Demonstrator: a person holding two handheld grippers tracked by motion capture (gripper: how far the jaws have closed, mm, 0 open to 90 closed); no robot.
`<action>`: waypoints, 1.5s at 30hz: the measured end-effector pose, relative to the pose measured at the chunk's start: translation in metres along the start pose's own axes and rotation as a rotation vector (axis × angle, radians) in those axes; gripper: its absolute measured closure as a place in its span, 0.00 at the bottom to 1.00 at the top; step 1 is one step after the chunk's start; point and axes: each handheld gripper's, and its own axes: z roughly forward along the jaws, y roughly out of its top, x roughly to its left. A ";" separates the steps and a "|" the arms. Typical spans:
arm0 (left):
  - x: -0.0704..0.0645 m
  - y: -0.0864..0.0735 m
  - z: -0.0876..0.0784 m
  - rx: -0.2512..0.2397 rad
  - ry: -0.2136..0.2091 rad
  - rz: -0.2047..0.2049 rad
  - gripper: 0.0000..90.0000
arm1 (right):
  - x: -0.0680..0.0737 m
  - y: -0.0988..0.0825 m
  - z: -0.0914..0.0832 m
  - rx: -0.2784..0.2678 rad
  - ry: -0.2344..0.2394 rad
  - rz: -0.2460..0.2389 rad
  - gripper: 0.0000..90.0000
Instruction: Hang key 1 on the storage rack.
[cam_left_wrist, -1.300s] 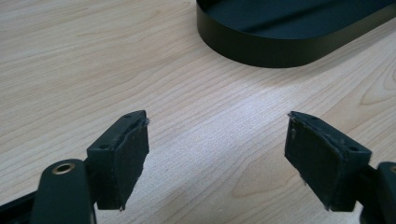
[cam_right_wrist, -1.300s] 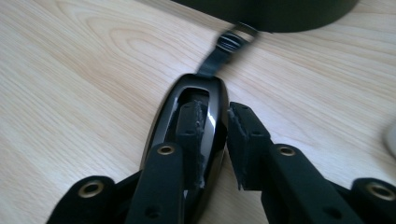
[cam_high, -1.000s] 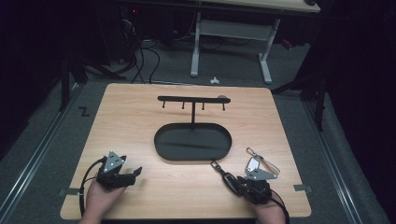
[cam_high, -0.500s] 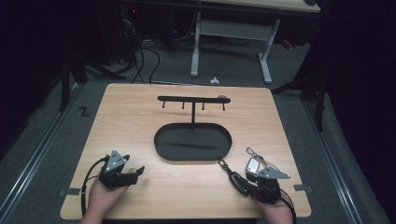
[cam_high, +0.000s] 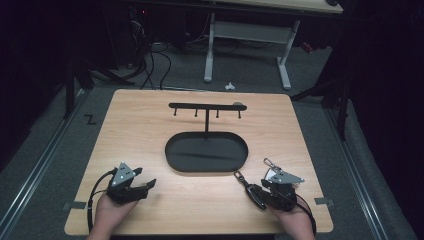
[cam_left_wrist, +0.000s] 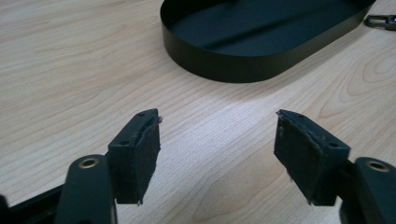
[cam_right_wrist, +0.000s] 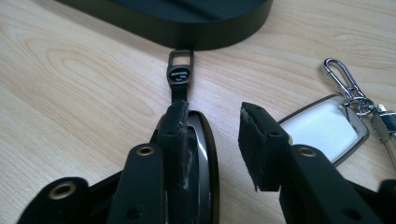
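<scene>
A black key fob (cam_right_wrist: 205, 154) with a short strap (cam_right_wrist: 180, 77) lies on the wooden table, its body against the left jaw of my right gripper (cam_right_wrist: 212, 121). That gripper's jaws have just been opening; the fob sits partly between them and the right pad stands clear of it. From above, the fob (cam_high: 254, 195) lies at the front right by my right gripper (cam_high: 263, 191). My left gripper (cam_high: 145, 177) rests at the front left, open with nothing between its pads (cam_left_wrist: 140, 154). A black oval tray (cam_high: 207, 167) with a hook rack (cam_high: 206, 106) stands mid-table.
A white key tag (cam_right_wrist: 322, 128) on a silver carabiner (cam_right_wrist: 341, 77) lies just right of the right gripper. The tray's wall (cam_right_wrist: 187, 28) is close beyond the fob's strap. In the left gripper view the tray (cam_left_wrist: 243, 65) lies ahead over bare wood.
The right gripper's jaws have opened off the key fob, and the hand has shifted slightly to the right. The left gripper has stayed put.
</scene>
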 end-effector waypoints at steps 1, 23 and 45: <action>0.000 0.000 0.000 -0.001 -0.003 0.002 0.37 | 0.000 0.003 0.001 0.024 0.000 -0.005 0.67; -0.001 -0.001 -0.003 -0.005 -0.026 0.015 0.35 | 0.013 0.054 0.010 0.345 0.033 -0.145 0.59; 0.001 -0.003 -0.001 -0.007 -0.020 0.016 0.34 | 0.021 0.087 0.030 0.542 0.038 -0.171 0.51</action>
